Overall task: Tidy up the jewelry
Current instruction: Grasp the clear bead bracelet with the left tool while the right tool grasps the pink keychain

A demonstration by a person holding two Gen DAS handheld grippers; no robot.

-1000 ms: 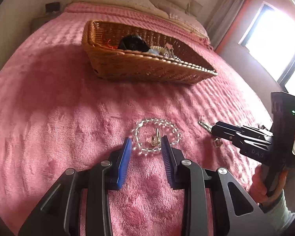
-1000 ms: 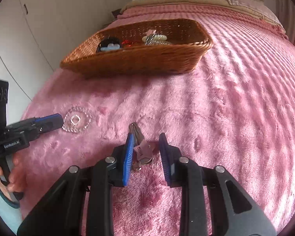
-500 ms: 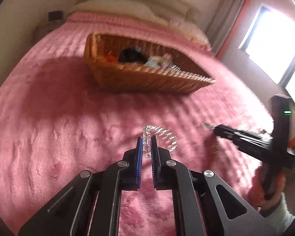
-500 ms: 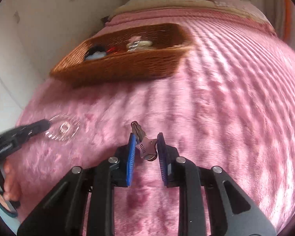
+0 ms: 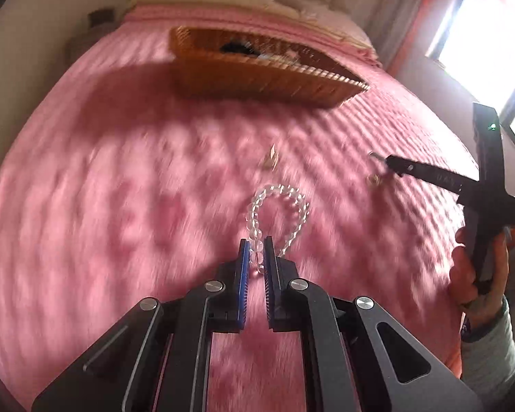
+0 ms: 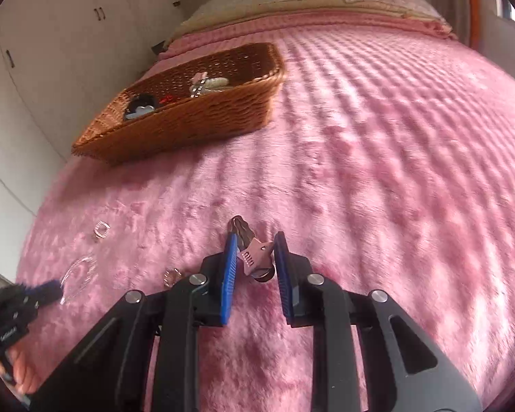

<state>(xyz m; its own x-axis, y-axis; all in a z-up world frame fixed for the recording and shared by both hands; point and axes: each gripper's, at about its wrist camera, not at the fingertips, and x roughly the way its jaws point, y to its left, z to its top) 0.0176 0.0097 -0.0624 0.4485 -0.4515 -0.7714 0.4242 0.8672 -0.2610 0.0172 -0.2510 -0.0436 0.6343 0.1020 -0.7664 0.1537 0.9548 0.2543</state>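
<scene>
My left gripper (image 5: 255, 245) is shut on a clear bead bracelet (image 5: 279, 202), whose loop hangs out past the blue pads above the pink bedspread (image 5: 120, 189). In the right wrist view the bracelet (image 6: 77, 276) shows at the left gripper (image 6: 51, 288) tips. My right gripper (image 6: 255, 245) is shut on a pink hair clip (image 6: 252, 255) with a dark brown end, held just off the bed. A wicker basket (image 6: 195, 120) farther up the bed holds several pieces. From the left wrist view the basket (image 5: 257, 75) is blurred and the right gripper (image 5: 382, 160) reaches in from the right.
A square clear ring (image 6: 101, 230) and a small gold ring (image 6: 172, 276) lie loose on the bedspread between the grippers. A small trinket (image 5: 269, 161) lies beyond the bracelet. White cupboards stand left of the bed, pillows at its head, a bright window to the right.
The left jaws closed on the bracelet and drew it back, leaving the small piece from its middle on the bed. The right gripper tightened on the hair clip and rolled a little.
</scene>
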